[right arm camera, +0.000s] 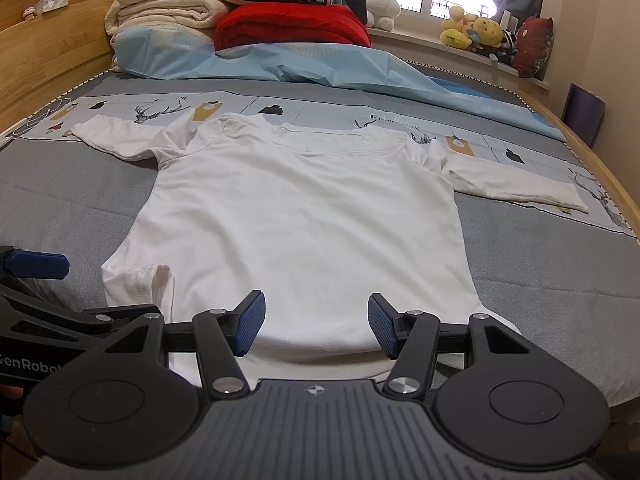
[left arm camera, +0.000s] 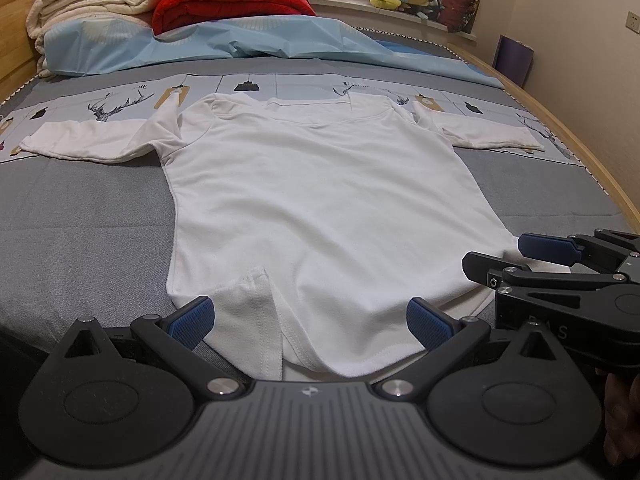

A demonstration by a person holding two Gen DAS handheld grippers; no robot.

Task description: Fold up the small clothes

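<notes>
I see a white shirt [left arm camera: 320, 200] spread flat on the bed [left arm camera: 88, 208], both sleeves out to the sides and its neckline toward the far end, where folded blankets [left arm camera: 92, 0] and a red quilt [left arm camera: 228, 4] are stacked on a light blue sheet [left arm camera: 256, 40]. The collar and sleeves lie over a printed strip with deer heads [left arm camera: 112, 106].

My left gripper [left arm camera: 310, 322] sits at the near hem, its fingers [left arm camera: 192, 320] spread wide, one blue pad on either side of a small fold in the hem edge; neither pad presses the cloth. My right gripper [right arm camera: 316, 326] is just beside it at the same hem, farther toward the shirt's right corner, and its fingers [right arm camera: 250, 322] also stand wide with the fabric lying loose between them. From the left wrist view I can see the right gripper's tip over that corner. Stuffed toys [right arm camera: 476, 32] sit on the window sill [right arm camera: 416, 40] beyond the bed.
</notes>
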